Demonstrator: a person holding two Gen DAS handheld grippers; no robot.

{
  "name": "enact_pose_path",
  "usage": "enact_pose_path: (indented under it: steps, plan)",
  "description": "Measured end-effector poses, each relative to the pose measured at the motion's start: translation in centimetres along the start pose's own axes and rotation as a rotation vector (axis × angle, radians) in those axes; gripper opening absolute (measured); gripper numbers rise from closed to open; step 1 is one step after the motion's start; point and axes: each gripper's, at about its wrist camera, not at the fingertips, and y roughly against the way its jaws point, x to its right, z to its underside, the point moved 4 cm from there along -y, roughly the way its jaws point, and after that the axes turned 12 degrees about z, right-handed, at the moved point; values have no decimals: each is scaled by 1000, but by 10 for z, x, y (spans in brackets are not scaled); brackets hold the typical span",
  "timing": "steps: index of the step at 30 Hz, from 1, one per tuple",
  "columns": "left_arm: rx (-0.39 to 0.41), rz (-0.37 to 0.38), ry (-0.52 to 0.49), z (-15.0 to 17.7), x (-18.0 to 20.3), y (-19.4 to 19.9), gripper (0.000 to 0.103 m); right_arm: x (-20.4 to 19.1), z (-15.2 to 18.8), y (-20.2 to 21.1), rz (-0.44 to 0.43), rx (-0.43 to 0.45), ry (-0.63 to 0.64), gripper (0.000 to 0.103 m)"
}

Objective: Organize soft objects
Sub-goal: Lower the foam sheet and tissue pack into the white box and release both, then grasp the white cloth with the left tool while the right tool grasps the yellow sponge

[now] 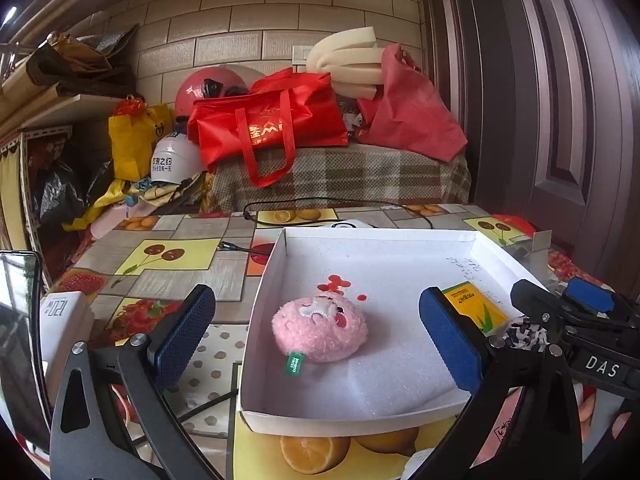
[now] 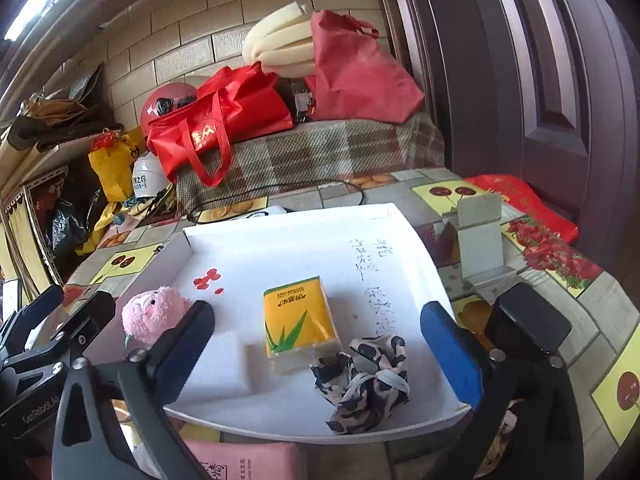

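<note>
Pink fluffy plush (image 1: 320,330), green tag, lying in white box (image 1: 360,420).

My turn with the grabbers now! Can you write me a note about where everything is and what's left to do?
Left gripper: fingers wide open, holding nothing, facing the pink plush toy.
Right gripper: fingers wide open, holding nothing, facing the yellow tissue pack.
Inside the white box: the plush toy at its left end, a white foam block beside it, the tissue pack in the middle, and the spotted cloth bunched up touching the pack's near corner.
Done: all four soft things are lying in the box.
Left: maybe smooth out the cloth. A pink packet lies on the table outside the box; I can't tell whether it belongs.
</note>
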Motion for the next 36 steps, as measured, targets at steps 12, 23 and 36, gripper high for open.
enact_pose_path:
  steps: [12, 23, 36]
  plan:
    - [-4, -21, 25, 7, -5, 20, 103, -16, 16, 41, -1, 55, 88, 103]
    - [-47, 101, -13, 25, 0, 61, 103, 23, 47, 93, -66, -23, 96, 103]
    - [-390, 306, -108, 66, 32, 52, 103, 118, 71, 123, 35, -198, 144, 103]
